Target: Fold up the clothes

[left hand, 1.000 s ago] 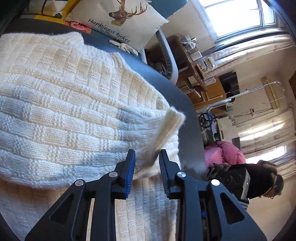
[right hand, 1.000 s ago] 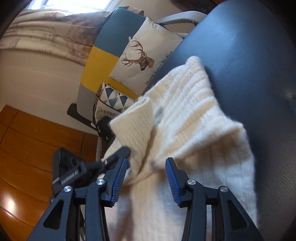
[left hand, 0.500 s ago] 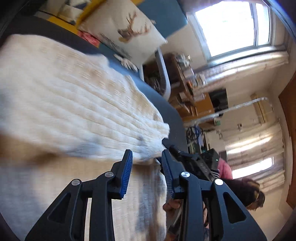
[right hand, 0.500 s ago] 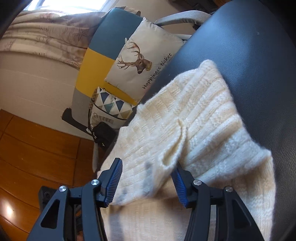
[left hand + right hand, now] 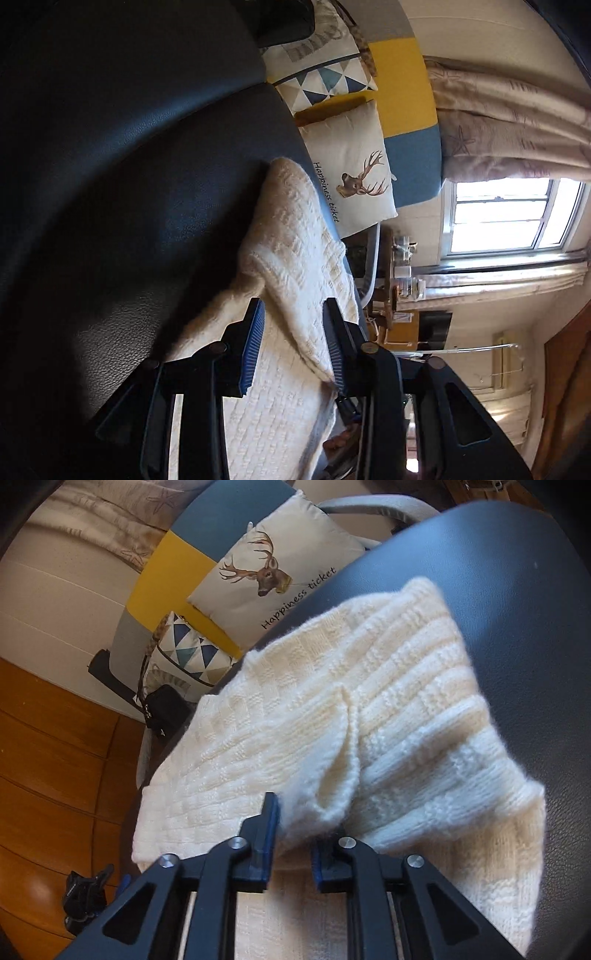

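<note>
sweater (image 5: 332, 716): cream knit, on the dark desk (image 5: 517, 590)
right gripper (image 5: 293, 834): jaws closing on a sweater fold
left gripper (image 5: 295, 343): jaws apart, knit between, unpinched

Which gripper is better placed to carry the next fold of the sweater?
Right. The right gripper is closing its jaws on a raised flap of the sweater; the left gripper merely straddles a ridge, jaws apart.

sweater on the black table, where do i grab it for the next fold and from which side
Grip the sweater at its raised cuff flap, coming low from the near edge. That flap stands off the layers below, so pads slide either side; the right gripper is closing there.
</note>
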Demonstrator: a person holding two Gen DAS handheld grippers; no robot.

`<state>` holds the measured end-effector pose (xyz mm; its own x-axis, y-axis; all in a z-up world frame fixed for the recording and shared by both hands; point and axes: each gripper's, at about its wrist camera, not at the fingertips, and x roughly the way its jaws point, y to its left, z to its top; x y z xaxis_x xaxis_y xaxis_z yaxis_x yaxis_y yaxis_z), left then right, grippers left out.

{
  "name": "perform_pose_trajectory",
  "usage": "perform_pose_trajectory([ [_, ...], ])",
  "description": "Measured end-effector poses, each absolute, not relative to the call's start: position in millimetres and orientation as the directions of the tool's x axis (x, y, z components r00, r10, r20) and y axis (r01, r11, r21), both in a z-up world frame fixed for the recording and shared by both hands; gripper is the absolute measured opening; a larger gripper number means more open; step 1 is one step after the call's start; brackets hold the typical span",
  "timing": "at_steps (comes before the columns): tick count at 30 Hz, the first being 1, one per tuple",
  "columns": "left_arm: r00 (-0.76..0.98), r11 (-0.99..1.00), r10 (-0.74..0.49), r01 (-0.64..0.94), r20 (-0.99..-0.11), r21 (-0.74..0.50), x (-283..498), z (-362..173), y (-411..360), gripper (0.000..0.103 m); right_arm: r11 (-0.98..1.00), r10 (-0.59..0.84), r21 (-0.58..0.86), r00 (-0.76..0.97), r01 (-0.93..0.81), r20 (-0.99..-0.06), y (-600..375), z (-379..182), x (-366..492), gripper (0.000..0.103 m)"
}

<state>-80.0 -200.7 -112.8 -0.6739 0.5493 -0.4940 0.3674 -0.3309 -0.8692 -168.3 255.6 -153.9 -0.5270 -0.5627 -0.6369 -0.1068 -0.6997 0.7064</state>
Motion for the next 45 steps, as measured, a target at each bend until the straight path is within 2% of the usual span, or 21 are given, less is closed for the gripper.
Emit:
perform_pose_trajectory([
  [2,-0.665,-0.301,0.574,0.372,-0.478,-0.878,-87.2,-116.2,-194.9,0.036,-0.668,-0.585,0.735,-0.531,-0.113,-0.613,257.7,-158.5,-168.3,0.024],
  [5,-0.668,-0.276,0.572,0.389,-0.476,-0.879,-98.9,-119.2,-190.6,0.036,-0.631,-0.612,0.767,-0.531,-0.118,-0.585,261.8,-163.6,-168.8,0.024],
  [9,-0.669,-0.302,0.527,0.429,-0.524,-0.851,-116.1,-124.6,-191.9,0.036,-0.589,-0.65,0.801,-0.526,-0.106,-0.548,266.9,-169.3,-169.9,0.024],
  [15,-0.699,-0.295,0.47,0.451,-0.539,-0.842,-121.9,-130.1,-194.2,0.036,-0.645,-0.662,0.764,-0.47,-0.039,-0.583,261.6,-161.5,-172.0,0.024],
  [16,-0.708,-0.317,0.453,0.44,-0.542,-0.84,-121.6,-125.2,-193.4,0.034,-0.651,-0.662,0.757,-0.455,-0.044,-0.596,262.5,-160.2,-173.0,0.021],
  [17,-0.716,-0.359,0.434,0.421,-0.548,-0.833,-121.6,-116.8,-190.7,0.034,-0.673,-0.638,0.738,-0.465,-0.05,-0.614,263.6,-156.8,-172.8,0.011],
  [18,-0.723,-0.4,0.414,0.401,-0.552,-0.824,-121.6,-108.5,-188.0,0.033,-0.7,-0.612,0.713,-0.485,-0.036,-0.625,263.1,-149.8,-171.6,0.008],
  [20,-0.745,-0.509,0.359,0.348,-0.562,-0.787,-119.8,-85.5,-178.6,0.028,-0.731,-0.579,0.683,-0.526,-0.005,-0.623,261.8,-134.1,-169.8,0.007],
  [23,-0.789,-0.692,0.291,0.217,-0.541,-0.689,-111.3,-49.5,-155.7,0.025,-0.729,-0.573,0.677,-0.631,0.1,-0.524,264.2,-86.2,-164.5,0.007],
  [25,-0.761,-0.763,0.286,0.187,-0.583,-0.619,-114.4,-51.6,-141.0,0.025,-0.743,-0.553,0.649,-0.696,0.163,-0.458,268.1,-55.1,-159.5,0.007],
  [26,-0.727,-0.768,0.306,0.194,-0.615,-0.611,-118.8,-61.8,-137.1,0.025,-0.771,-0.521,0.621,-0.702,0.143,-0.486,269.6,-53.6,-162.4,0.007],
  [30,-0.612,-0.706,0.347,0.328,-0.71,-0.628,-128.7,-115.2,-147.2,0.025,-0.827,-0.429,0.561,-0.602,-0.038,-0.674,281.2,-105.6,-174.5,0.007],
  [33,-0.618,-0.625,0.391,0.365,-0.682,-0.69,-121.8,-132.0,-162.9,0.025,-0.824,-0.424,0.559,-0.554,-0.093,-0.717,286.5,-137.9,-168.0,0.007],
  [36,-0.617,-0.562,0.428,0.39,-0.66,-0.729,-122.8,-135.9,-171.7,0.025,-0.745,-0.488,0.656,-0.57,-0.121,-0.66,297.2,-153.3,-164.1,0.011],
  [38,-0.626,-0.526,0.437,0.405,-0.646,-0.748,-123.2,-139.0,-174.2,0.027,-0.646,-0.553,0.75,-0.588,-0.146,-0.591,307.8,-162.3,-164.8,0.023],
  [40,-0.635,-0.488,0.444,0.42,-0.632,-0.765,-123.5,-142.0,-176.7,0.027,-0.57,-0.579,0.8,-0.6,-0.185,-0.552,315.9,-172.1,-166.1,0.023],
  [42,-0.645,-0.462,0.444,0.43,-0.622,-0.776,-124.2,-142.3,-177.8,0.027,-0.599,-0.555,0.778,-0.602,-0.19,-0.574,313.9,-168.3,-170.7,0.021],
  [44,-0.678,-0.527,0.393,0.387,-0.621,-0.756,-123.1,-125.0,-170.4,0.023,-0.661,-0.517,0.733,-0.609,-0.161,-0.601,309.1,-153.2,-173.5,0.01],
  [45,-0.696,-0.569,0.367,0.357,-0.617,-0.741,-121.7,-115.8,-166.2,0.022,-0.674,-0.516,0.73,-0.633,-0.115,-0.577,306.5,-140.0,-172.6,0.01],
])
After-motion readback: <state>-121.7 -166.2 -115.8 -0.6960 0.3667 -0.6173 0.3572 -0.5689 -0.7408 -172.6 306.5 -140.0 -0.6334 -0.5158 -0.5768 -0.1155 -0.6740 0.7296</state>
